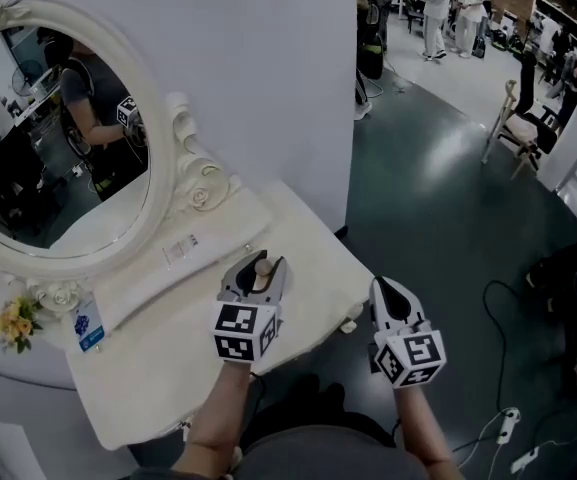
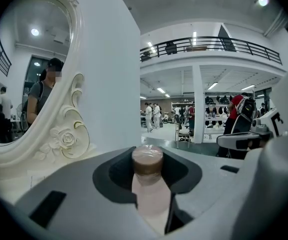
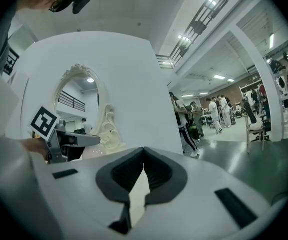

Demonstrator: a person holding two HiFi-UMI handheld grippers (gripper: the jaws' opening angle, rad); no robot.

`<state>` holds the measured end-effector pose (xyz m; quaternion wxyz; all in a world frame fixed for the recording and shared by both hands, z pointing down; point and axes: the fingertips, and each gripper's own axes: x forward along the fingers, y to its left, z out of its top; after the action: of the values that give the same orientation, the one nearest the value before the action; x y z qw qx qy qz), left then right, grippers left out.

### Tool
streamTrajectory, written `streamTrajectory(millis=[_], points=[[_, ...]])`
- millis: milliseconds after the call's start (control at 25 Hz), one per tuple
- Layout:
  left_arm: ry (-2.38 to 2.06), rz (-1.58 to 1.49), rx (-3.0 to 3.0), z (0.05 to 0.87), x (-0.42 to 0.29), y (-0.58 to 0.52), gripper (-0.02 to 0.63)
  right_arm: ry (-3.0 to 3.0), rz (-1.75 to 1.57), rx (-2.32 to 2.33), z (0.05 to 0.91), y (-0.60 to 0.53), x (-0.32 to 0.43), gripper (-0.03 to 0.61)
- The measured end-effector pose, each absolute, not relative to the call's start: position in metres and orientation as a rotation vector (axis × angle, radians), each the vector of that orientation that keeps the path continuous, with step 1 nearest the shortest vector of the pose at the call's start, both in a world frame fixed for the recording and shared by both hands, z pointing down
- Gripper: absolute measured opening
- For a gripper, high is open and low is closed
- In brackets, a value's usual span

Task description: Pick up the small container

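Over the right part of the white vanity table (image 1: 148,368), beside its oval mirror (image 1: 58,138), the left gripper (image 1: 260,268) clamps the small container (image 2: 147,184), cap pointing far. The grasp looks made; whether the container is lifted clear is unclear. The right gripper (image 1: 390,296), near right, is pinched together, empty.

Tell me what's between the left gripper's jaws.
The small container with a brown cap, gripped by the left gripper; the left gripper view shows it.

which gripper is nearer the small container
Left. The left gripper is shut on the container, which stands between its jaws. The right gripper is off to the container's right, jaws together and empty.
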<state>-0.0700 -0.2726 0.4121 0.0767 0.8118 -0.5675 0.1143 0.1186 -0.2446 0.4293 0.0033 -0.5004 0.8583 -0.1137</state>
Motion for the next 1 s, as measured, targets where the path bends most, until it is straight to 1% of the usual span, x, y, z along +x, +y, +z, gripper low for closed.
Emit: streamTrajectory(millis=[1000], points=[[-1.771,0.361,2.403,0.405,-0.081,-0.242,0.127,2.802,-0.241,-1.508,0.422,-0.234,0.102,0.003]])
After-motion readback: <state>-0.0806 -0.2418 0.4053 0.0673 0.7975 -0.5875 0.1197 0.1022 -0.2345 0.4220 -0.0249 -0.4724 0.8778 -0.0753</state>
